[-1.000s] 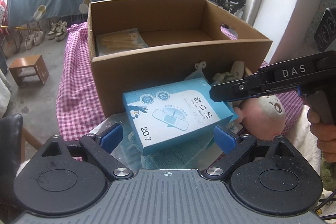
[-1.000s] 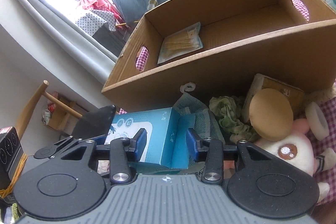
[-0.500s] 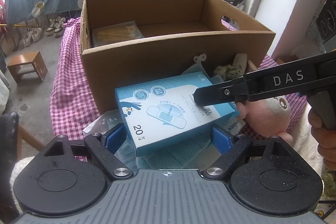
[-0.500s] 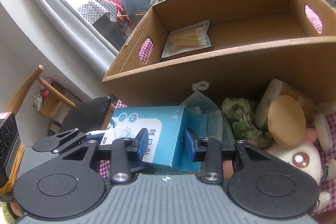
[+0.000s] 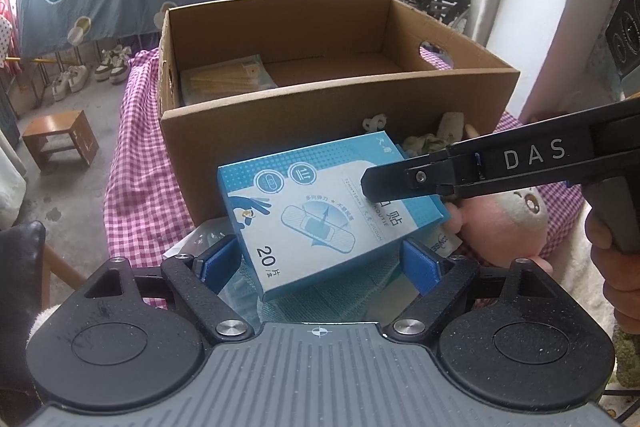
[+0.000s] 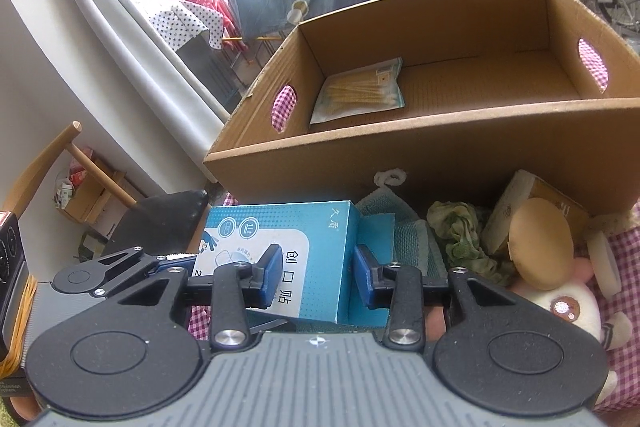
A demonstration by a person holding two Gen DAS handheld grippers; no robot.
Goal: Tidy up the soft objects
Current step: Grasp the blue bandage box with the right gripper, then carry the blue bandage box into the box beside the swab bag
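Note:
A blue bandage box (image 5: 328, 211) is held tilted above the checked cloth, just in front of the cardboard box (image 5: 336, 107). My right gripper (image 6: 316, 277) is shut on the blue bandage box (image 6: 300, 255), one pad on its top face and one on its side. It shows from the side in the left wrist view (image 5: 400, 183). My left gripper (image 5: 320, 263) is open, its blue pads on either side of the bandage box's near end, not pressing it. A packet of cotton swabs (image 6: 360, 93) lies inside the cardboard box (image 6: 440, 131).
A teal mesh cloth (image 6: 408, 231), a green rag (image 6: 460, 235), a tan round pad (image 6: 540, 247), a tissue pack (image 6: 532, 199) and a plush toy (image 6: 568, 307) lie against the box front. A wooden stool (image 5: 60, 139) stands on the floor at left.
The bandage box has been lifted and tilted by my right gripper, rising toward the cardboard box rim. My left gripper stays open below it.

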